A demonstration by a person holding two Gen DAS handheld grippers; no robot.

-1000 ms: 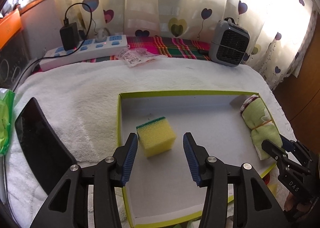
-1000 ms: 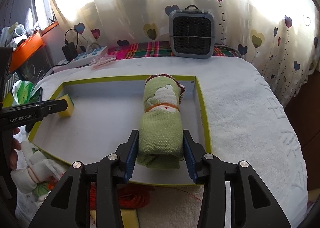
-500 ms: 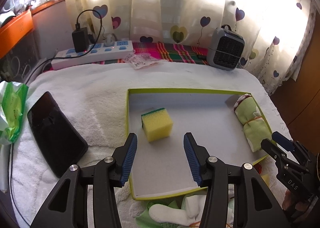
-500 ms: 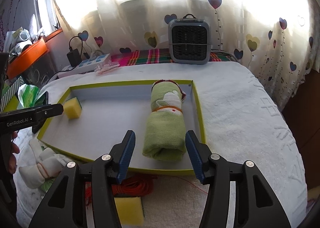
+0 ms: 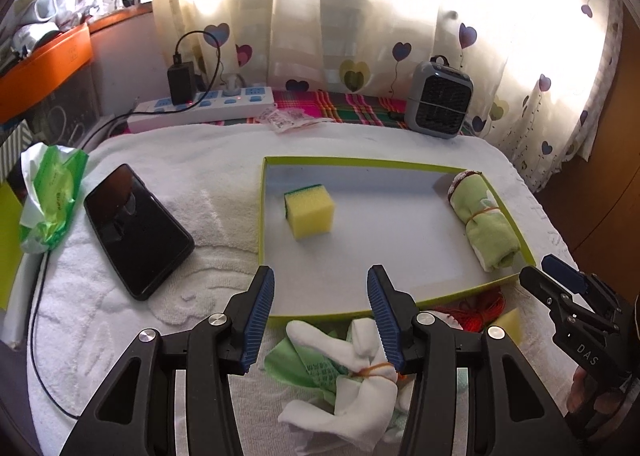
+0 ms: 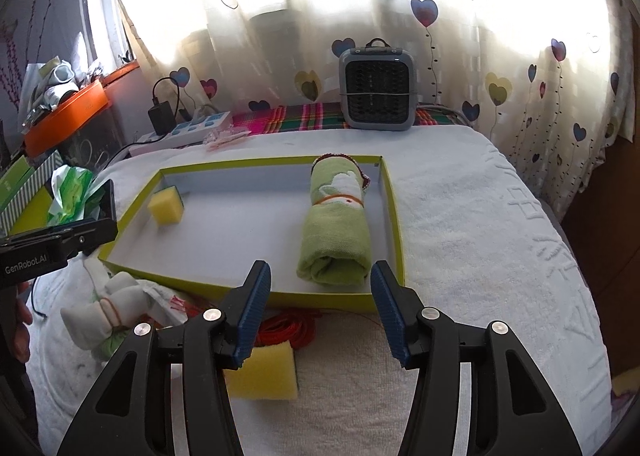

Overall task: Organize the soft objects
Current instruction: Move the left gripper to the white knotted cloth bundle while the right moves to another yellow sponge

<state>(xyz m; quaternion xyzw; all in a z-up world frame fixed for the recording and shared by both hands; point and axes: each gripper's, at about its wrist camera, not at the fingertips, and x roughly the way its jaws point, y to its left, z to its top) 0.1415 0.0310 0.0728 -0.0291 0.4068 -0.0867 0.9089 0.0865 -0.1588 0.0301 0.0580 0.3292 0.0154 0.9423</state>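
Left wrist view shows a white terry towel (image 5: 208,176) spread over the whole surface, and on it sits the green-rimmed tray (image 5: 262,216), which I use as the landmark. Against the tray's right wall lies the rolled green towel (image 5: 486,226), bound with a rubber band. Left of the tray, flat on the terry towel, is a black phone (image 5: 138,230); behind the tray stand a small grey heater (image 5: 438,98) and a white power strip (image 5: 208,108). Just outside the tray's near rim lies a white sock bundle (image 5: 356,380), tied with a band. Inside the tray, near its far left corner, sits 1 yellow sponge (image 5: 310,212); a second yellow sponge (image 6: 264,372) lies outside the near rim, beside a coil of red cord (image 6: 288,330). The left gripper (image 5: 320,316) hangs over the tray's near rim with its tongs apart and nothing between them. The right gripper (image 6: 320,310) has just been spreading its tongs, which now stand apart just short of the rolled green towel's near end, touching nothing.
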